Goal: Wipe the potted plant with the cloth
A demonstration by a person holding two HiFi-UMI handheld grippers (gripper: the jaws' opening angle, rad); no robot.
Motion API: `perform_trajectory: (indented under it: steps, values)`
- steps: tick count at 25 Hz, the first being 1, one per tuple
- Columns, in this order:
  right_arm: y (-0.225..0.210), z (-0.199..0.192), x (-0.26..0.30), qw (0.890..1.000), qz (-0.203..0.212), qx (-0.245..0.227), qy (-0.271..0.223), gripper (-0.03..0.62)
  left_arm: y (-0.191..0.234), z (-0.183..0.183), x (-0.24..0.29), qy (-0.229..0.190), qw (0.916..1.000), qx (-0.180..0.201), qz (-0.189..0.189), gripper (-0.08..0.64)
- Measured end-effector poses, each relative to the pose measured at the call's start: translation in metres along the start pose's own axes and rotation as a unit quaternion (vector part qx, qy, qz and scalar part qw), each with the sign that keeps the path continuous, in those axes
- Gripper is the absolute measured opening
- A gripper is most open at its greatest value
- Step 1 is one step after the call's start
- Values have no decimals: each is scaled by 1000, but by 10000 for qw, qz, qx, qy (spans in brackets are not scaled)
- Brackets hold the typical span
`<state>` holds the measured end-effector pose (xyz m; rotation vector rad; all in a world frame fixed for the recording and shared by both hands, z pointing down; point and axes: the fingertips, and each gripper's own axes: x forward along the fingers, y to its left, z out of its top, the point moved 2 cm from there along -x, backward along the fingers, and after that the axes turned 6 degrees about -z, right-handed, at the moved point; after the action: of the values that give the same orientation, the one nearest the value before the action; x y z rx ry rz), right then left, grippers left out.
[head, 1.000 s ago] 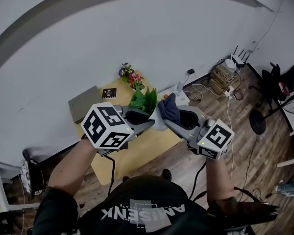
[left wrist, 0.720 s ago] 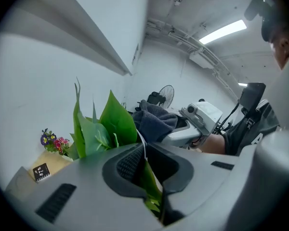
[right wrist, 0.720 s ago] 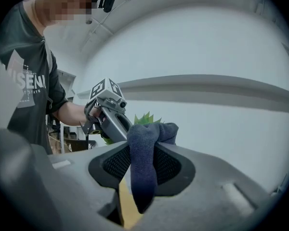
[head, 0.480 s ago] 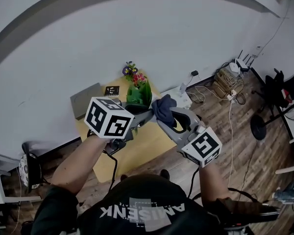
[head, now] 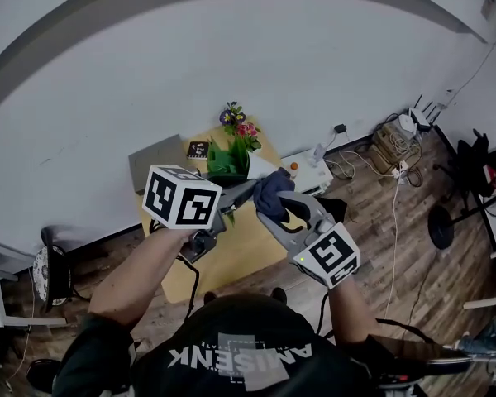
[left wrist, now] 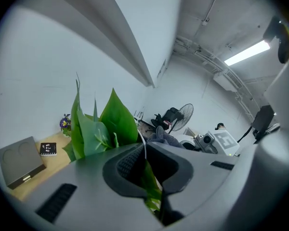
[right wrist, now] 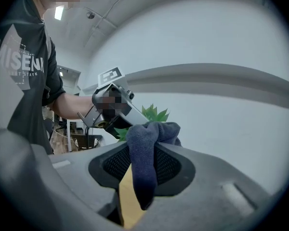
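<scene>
The potted plant [head: 226, 160] has broad green leaves and stands on a yellow table [head: 231, 246]. My left gripper [head: 246, 191] reaches to it from the left. Its jaws have just been closing, and in the left gripper view they [left wrist: 144, 160] pinch one leaf [left wrist: 118, 119]. My right gripper [head: 269, 207] is shut on a dark blue cloth [head: 273, 187]. The cloth [right wrist: 144, 148] bulges over the right gripper [right wrist: 142, 163], just right of the leaves [right wrist: 154, 113], beside the left jaw tips. I cannot tell whether it touches a leaf.
Behind the plant, a bunch of purple and red flowers [head: 240, 126] stands at the table's far edge. A grey flat box [head: 155, 160] and a small black book [head: 198, 149] lie at the left. A white box [head: 307, 170] and cables [head: 380, 151] lie on the wooden floor.
The left gripper has rolled, and its marker cube shows different faces. The right gripper and cloth came lower and closer to the left gripper's tips. The plant now shows further back.
</scene>
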<state>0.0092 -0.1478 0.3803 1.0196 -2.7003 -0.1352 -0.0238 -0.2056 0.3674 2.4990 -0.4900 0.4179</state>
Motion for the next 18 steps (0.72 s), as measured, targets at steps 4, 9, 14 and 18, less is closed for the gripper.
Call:
perform_trajectory:
  steps: [4,9,14,18]
  values:
    - [20,-5,10,9994,311,69,98,132,3,-3,-13,-147,9998,-96,116,15]
    - [40,-11,21,9971,715,-28,258,132,1,-3,-23,-235,9994,-83,234,14]
    - [55,-19,31,9947,948,-59,385,132,-2,-7,-35,-327,9989,-134,314,12]
    - [64,-28,36,9933,1050,-15,490,132,-7,-9,-42,-395,9988,-144,264,12]
